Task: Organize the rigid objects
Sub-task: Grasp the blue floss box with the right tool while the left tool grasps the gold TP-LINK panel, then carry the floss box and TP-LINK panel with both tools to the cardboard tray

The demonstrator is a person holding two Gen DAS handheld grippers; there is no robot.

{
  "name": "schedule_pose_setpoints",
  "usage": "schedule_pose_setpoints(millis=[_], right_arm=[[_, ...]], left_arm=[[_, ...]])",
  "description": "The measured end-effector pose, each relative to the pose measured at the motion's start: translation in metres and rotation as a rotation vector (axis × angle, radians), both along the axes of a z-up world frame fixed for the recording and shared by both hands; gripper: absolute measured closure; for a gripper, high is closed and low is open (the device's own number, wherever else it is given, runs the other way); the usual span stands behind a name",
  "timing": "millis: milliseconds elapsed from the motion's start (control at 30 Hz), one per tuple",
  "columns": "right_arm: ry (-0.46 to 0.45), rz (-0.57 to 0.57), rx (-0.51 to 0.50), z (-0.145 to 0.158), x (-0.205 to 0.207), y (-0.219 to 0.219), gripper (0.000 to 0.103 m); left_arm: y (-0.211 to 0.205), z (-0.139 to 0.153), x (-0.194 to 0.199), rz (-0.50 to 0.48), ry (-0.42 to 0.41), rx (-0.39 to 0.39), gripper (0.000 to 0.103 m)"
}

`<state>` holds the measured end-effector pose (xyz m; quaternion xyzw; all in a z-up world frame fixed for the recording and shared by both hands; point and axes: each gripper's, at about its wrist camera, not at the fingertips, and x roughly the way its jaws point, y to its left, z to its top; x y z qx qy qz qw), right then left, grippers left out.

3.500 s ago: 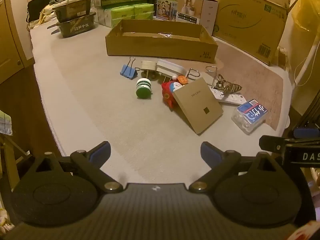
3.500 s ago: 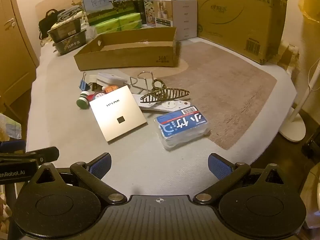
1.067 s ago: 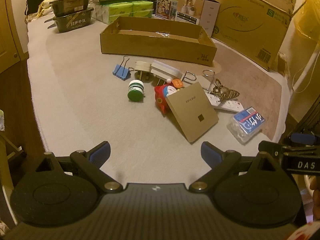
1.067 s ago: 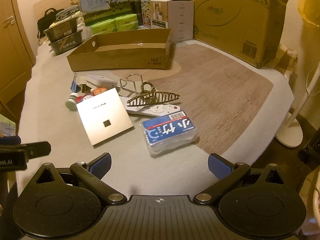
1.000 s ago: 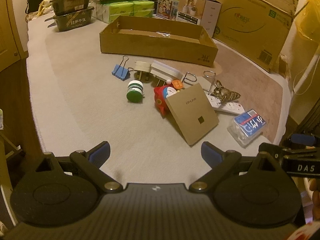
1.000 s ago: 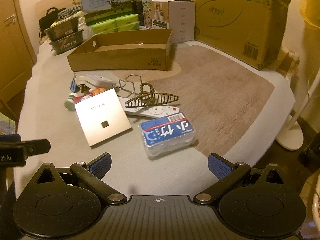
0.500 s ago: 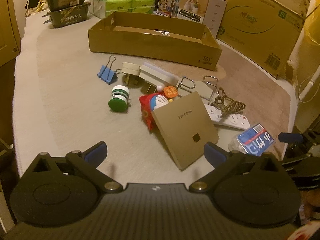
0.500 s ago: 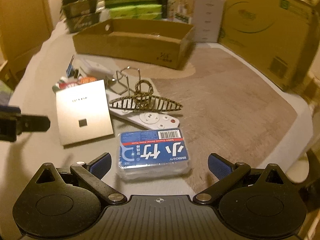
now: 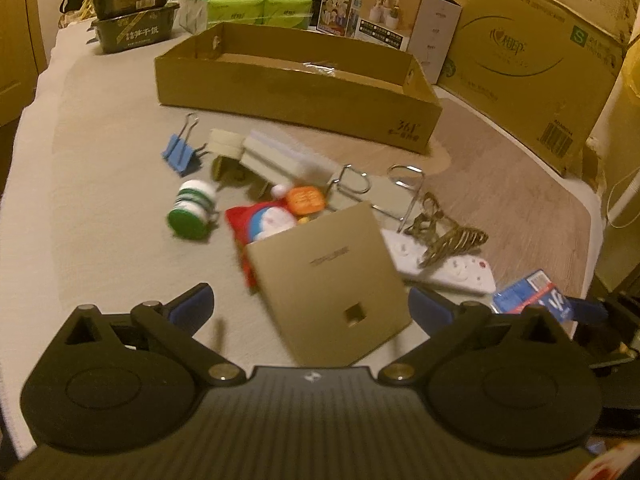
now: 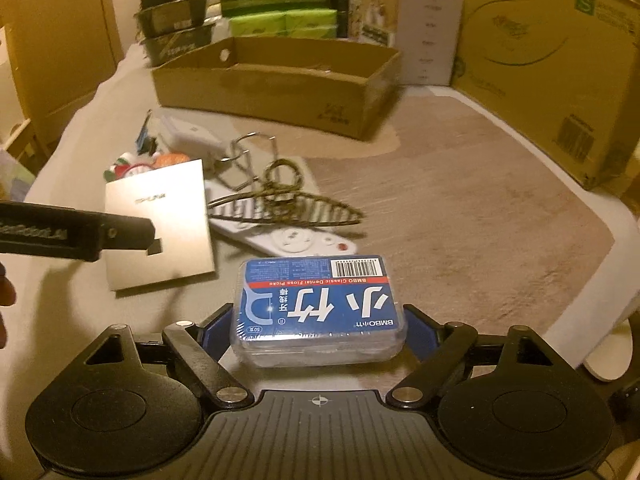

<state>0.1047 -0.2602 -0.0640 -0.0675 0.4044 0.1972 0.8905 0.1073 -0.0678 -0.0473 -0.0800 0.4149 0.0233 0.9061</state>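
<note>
A blue-labelled clear box of dental floss picks (image 10: 318,310) lies on the table between the fingers of my right gripper (image 10: 318,330), whose jaws are wide and flank it on both sides. My left gripper (image 9: 310,310) is open and empty, low over the near edge of a tan TP-LINK box (image 9: 328,276). Behind lie a red Doraemon toy (image 9: 264,218), a green-capped jar (image 9: 192,210), a blue binder clip (image 9: 180,152), a white power strip (image 9: 444,270) and a hair claw (image 10: 280,204). An open cardboard tray (image 9: 296,96) stands at the back.
Large cardboard cartons (image 9: 528,52) and product boxes (image 9: 400,24) line the back and right. Dark stacked trays (image 9: 132,20) stand at the back left. A wire rack (image 9: 384,188) lies in the pile. The table's right edge drops off near the floss box (image 9: 532,294).
Both grippers have moved forward and down. My right gripper has come around the floss pick box. My left gripper has come close to the tan box.
</note>
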Motion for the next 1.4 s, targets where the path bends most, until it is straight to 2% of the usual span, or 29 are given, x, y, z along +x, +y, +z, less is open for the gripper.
schedule_pose_setpoints(millis=[167,433,567,600,833,1067,1200,1400], right_arm=[[-0.006,-0.039,-0.003,0.0,0.003,-0.018,0.018],[-0.003,-0.079,0.004,-0.005,0.007,-0.038,0.018],[0.0,-0.086,0.013,-0.005,0.008,-0.041,0.018],[0.0,-0.085,0.014,-0.006,0.007,-0.04,0.018],[0.004,-0.06,0.025,-0.005,0.005,-0.022,0.018],[0.009,-0.043,0.028,-0.001,-0.001,-0.004,0.018],[0.013,-0.033,0.024,0.0,-0.004,0.007,0.018],[0.023,-0.021,0.017,-0.001,-0.011,0.024,0.018]], left_arm=[[-0.022,-0.007,0.013,0.047,0.008,0.027,0.001],[-0.036,-0.021,0.025,0.128,0.037,0.121,0.0],[-0.028,-0.021,0.02,0.106,0.044,0.141,0.003],[-0.024,-0.021,0.018,0.098,0.047,0.139,0.005],[0.006,-0.018,-0.004,0.082,0.069,0.129,0.007],[0.03,-0.017,-0.021,-0.033,0.098,0.115,0.008],[0.045,-0.018,-0.03,0.01,0.107,0.137,0.004],[0.054,-0.019,-0.034,0.043,0.094,0.124,0.005]])
